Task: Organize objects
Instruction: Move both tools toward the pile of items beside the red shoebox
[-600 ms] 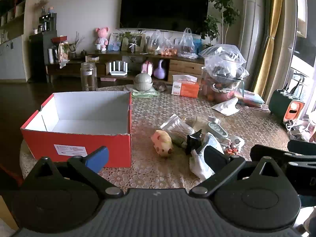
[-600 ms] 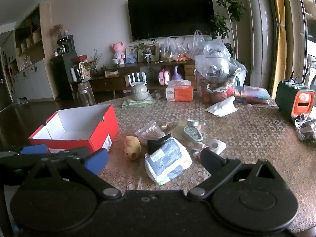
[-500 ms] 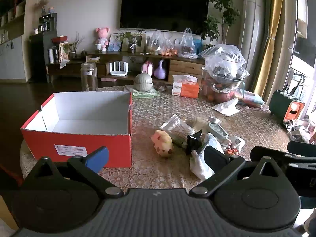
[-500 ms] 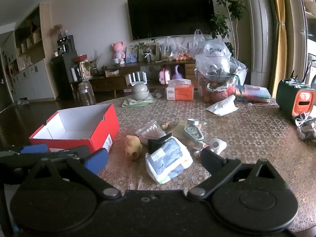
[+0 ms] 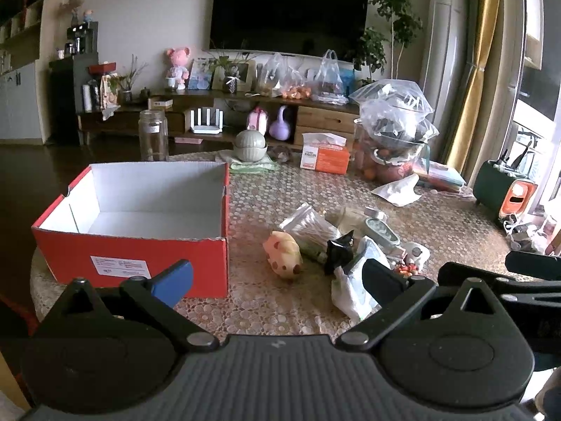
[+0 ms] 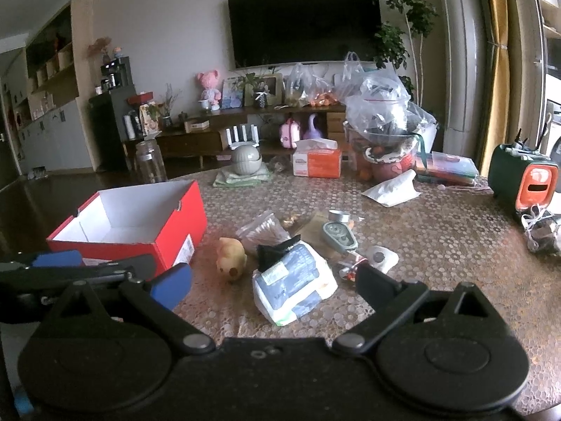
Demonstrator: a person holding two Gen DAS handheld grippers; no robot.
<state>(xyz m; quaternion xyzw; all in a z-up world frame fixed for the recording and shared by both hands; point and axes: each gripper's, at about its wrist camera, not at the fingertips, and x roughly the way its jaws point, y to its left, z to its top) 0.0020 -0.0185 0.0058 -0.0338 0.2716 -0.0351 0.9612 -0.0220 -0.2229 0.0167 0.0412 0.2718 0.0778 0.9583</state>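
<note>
Far left on the surface point(image 5: 266, 301): red box point(image 5: 140, 259), white inside, nothing in it, open top, label on its near wall. Glass jar point(image 5: 153, 135) stands behind it at the far edge. L tool point(image 5: 277, 279) hangs over the near edge w/ jaws wide apart, nothing between them; blue pad in front of the box's near wall, other finger in front of the clutter pile.

Just right of the box, apart from it: yellow pig toy point(image 5: 283, 255) on its side. Next to that, the pile, all touching or overlapping: clear bag of cotton swabs point(image 5: 308, 222), black crumpled packet point(image 5: 338, 251), white-blue tissue pack point(image 6: 292, 282), grey-green oval gadget point(image 6: 339, 235), small metal tin point(image 6: 339, 215), white round piece point(image 6: 382, 258).

R tool point(image 6: 275, 286) also spread wide, empty, low over the near edge, tissue pack showing between its fingers. The L tool shows at the left edge of the right wrist view.

Further back, mid to right: grey-green bowl point(image 5: 250, 145) on folded cloth, orange tissue box point(image 5: 326, 156), heap of plastic bags point(image 5: 392, 129), white pouch point(image 5: 398, 189), then green-orange holder point(image 6: 524, 179) far right.
</note>
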